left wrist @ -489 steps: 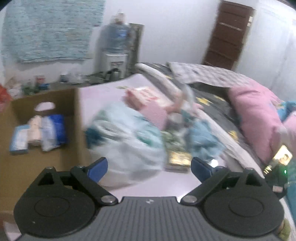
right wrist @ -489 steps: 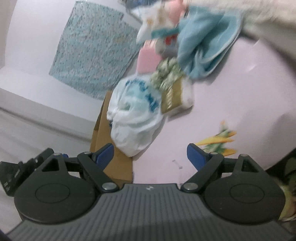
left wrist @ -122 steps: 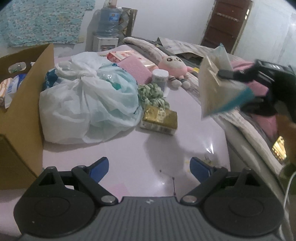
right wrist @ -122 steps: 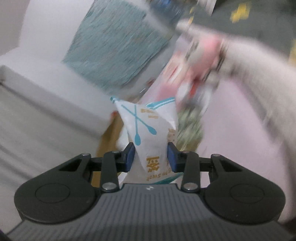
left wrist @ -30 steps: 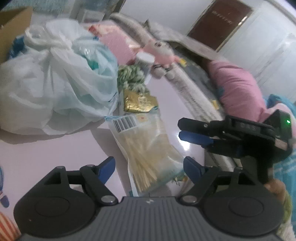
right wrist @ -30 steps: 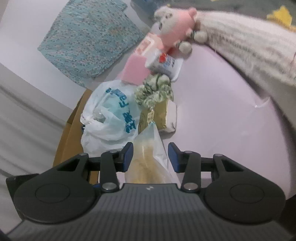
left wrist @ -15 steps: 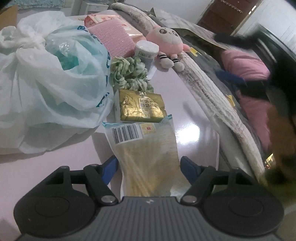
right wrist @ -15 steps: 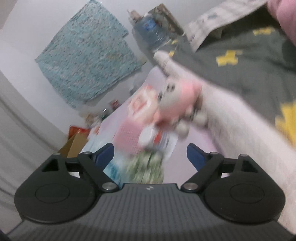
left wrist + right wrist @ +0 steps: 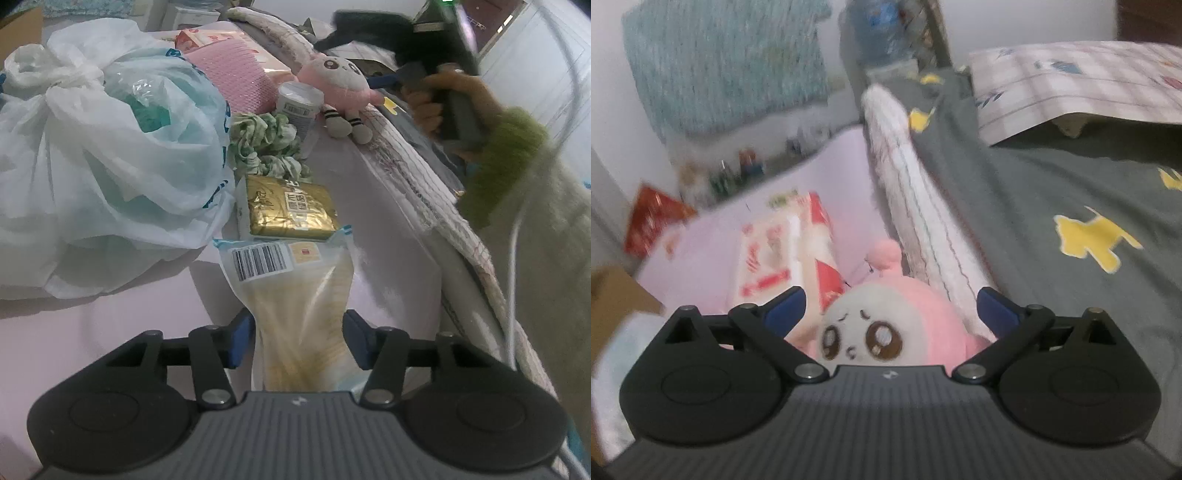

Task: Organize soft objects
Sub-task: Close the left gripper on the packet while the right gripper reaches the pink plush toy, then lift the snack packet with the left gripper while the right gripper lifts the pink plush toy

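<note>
Between the blue pads of your left gripper (image 9: 299, 338) lies the clear packet of thin yellow sticks (image 9: 295, 295), flat on the pink table (image 9: 110, 325). Its long side runs straight away from you, the same way the gripper points, with the barcode end far off, touching the gold packet (image 9: 290, 206). The jaws are closing on the packet's narrow near part, and the pads look to be touching its sides, maybe already pinching (it is hard to be sure how hard they press). So the left hand is the near one for this packet, and you would likely only need to finish the squeeze and lift it straight up. Your right gripper (image 9: 890, 304) is well away, over by the bed (image 9: 1052, 184). Its jaws are opening wide, with nothing pressed between them. The pink plush toy (image 9: 886, 325) sits right under and in front of it, face up, between the two blue pads but not touched by them. To the left of the packet rests the big white plastic bag (image 9: 110, 155), and the green scrunchie (image 9: 264, 144) lies behind the gold packet.
</note>
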`<state>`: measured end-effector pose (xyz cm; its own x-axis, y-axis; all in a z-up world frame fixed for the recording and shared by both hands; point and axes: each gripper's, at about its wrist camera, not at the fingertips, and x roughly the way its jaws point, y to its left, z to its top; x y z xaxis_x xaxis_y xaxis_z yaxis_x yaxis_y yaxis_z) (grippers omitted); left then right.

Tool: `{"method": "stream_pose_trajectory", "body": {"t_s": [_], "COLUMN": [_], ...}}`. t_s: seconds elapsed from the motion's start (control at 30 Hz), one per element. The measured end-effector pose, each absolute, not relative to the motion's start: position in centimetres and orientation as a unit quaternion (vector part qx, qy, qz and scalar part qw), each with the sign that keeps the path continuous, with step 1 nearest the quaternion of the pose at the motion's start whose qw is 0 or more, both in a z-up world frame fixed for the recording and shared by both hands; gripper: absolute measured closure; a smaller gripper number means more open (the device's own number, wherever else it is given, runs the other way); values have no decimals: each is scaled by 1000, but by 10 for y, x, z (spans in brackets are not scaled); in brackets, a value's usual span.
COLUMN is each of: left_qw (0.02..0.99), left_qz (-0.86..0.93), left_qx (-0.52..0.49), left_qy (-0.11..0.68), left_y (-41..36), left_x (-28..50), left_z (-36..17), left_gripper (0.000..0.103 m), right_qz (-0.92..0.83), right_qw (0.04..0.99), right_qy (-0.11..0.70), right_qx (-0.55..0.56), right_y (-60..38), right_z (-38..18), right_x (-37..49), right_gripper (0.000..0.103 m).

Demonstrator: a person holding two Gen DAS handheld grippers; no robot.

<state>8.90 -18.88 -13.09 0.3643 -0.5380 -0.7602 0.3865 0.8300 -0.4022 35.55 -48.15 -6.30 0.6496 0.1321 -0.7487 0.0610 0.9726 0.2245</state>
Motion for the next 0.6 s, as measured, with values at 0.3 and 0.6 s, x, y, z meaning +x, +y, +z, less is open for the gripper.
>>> {"method": "stream_pose_trajectory", "body": {"t_s": [0.3, 0.6], "left_qw": [823, 827], "left_qz": [-274, -285], "left_qx": [-97, -104], "left_qy": [489, 473], "left_y": [-184, -174], "left_x": [90, 81], "left_z": [-131, -123], "left_gripper": [59, 73], "right_qz": [23, 11], "right_qw": [894, 915], "right_qy": [428, 358], "right_qx": [127, 184], "right_y": [-482, -519], "right_z": [-74, -19], "right_x": [341, 227], "right_gripper": [22, 22]}}
